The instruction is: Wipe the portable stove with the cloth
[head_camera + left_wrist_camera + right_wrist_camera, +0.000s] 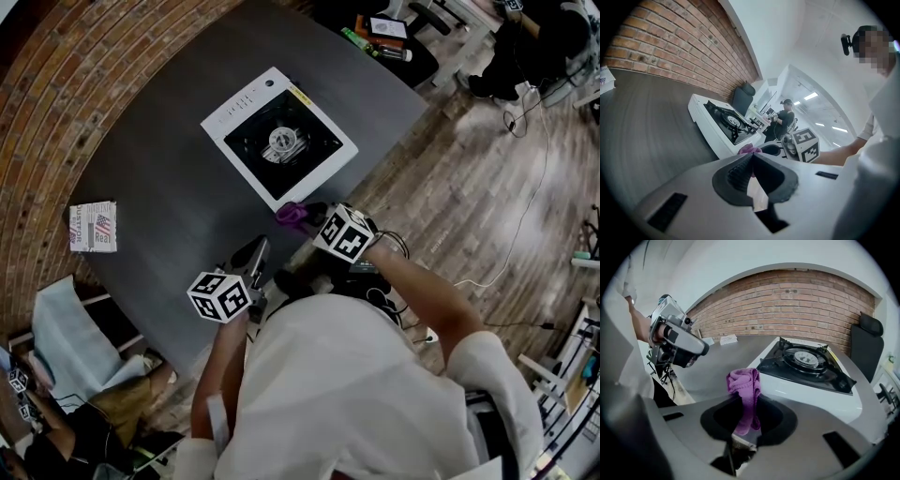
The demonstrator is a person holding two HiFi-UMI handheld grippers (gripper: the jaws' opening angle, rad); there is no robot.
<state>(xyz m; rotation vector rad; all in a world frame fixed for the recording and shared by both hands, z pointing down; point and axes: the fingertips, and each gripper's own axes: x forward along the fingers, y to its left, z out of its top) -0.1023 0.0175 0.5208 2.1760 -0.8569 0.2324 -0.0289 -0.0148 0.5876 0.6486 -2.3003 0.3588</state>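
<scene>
The white, square portable stove (278,139) with its black burner well sat on the dark grey counter (159,187), turned on the diagonal so that one corner pointed back at the person. Its longer sides seemed to run from the far left to the near right. Just near of that corner hung the purple terry cloth (292,214), bunched into a lump and pinched in the right claw (305,217). The right gripper view showed the jaws closed on the cloth's (745,390) lower fold, with the loose top standing up between them.

From the right claw (746,413) the stove (806,366) lay straight ahead and a little to the right, burner farther off and the white rim closest. The coming move looked like a short push forward and down onto that rim. The right claw was plainly the nearer one.

The left claw (255,255) was held nearer and to the left, above bare counter, its jaws pressed together with nothing between them (751,161). It aimed toward the stove's (724,124) left side.

Whether the cloth already touched the stove's corner could not be told from any view. The person's white-shirted torso covered the counter's near edge, and the stove's knob was not visible. A small white printed box (93,226) lay well apart at the far left
</scene>
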